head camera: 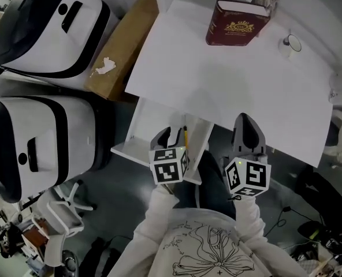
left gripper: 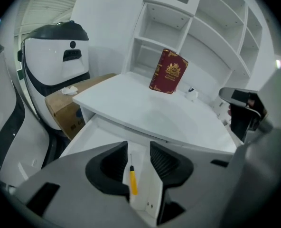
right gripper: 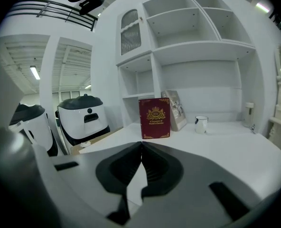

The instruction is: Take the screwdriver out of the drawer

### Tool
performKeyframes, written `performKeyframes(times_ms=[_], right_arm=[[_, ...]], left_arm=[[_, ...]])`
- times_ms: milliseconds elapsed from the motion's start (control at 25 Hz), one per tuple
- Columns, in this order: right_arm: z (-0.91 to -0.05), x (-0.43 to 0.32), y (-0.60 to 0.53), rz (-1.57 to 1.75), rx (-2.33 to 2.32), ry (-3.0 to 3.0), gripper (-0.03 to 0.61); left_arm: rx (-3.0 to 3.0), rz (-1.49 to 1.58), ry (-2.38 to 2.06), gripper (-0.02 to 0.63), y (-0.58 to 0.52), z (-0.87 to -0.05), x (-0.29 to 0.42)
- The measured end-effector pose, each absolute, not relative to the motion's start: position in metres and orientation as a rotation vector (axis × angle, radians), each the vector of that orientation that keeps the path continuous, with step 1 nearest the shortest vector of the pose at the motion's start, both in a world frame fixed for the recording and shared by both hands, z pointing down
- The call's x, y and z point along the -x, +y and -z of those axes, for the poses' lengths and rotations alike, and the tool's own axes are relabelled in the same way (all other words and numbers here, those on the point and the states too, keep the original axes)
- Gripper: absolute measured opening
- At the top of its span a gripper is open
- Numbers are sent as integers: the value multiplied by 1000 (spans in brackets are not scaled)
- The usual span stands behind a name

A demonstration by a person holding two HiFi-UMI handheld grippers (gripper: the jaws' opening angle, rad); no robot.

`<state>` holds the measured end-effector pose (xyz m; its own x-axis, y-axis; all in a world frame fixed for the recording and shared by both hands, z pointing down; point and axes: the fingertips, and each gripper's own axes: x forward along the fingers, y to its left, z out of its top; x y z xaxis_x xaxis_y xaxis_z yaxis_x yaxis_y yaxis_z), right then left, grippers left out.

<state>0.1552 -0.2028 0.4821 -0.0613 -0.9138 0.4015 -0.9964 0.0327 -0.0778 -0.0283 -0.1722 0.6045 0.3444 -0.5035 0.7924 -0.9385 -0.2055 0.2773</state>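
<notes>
A yellow-handled screwdriver (head camera: pixel 185 138) lies in the open white drawer (head camera: pixel 151 126) under the desk's front edge. In the left gripper view the screwdriver (left gripper: pixel 132 178) rests on the floor of the drawer (left gripper: pixel 98 137), shaft pointing away, seen in the gap between the jaws. My left gripper (head camera: pixel 172 136) (left gripper: pixel 139 146) hangs over the drawer with its jaws wide apart, the pads not touching the tool. My right gripper (head camera: pixel 247 120) (right gripper: pixel 141 148) hovers by the desk's front edge, shut with nothing between its fingers.
The white desk (head camera: pixel 229 85) carries an upright red book (head camera: pixel 235 23) (right gripper: pixel 154 118) and a small mug (head camera: pixel 291 42) (right gripper: pixel 201 124) before a shelf unit. A cardboard box (head camera: pixel 122 45) and two white-and-black machines (head camera: pixel 49 27) stand to the left.
</notes>
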Motion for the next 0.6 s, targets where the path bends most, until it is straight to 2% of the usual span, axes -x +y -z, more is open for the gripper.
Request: performKeyframes(times_ms=[600], right_arm=[[-535, -180, -231, -598, -1905, -2028, 3]], left_arm=[[-1660, -875, -1137, 143, -171, -702, 3]])
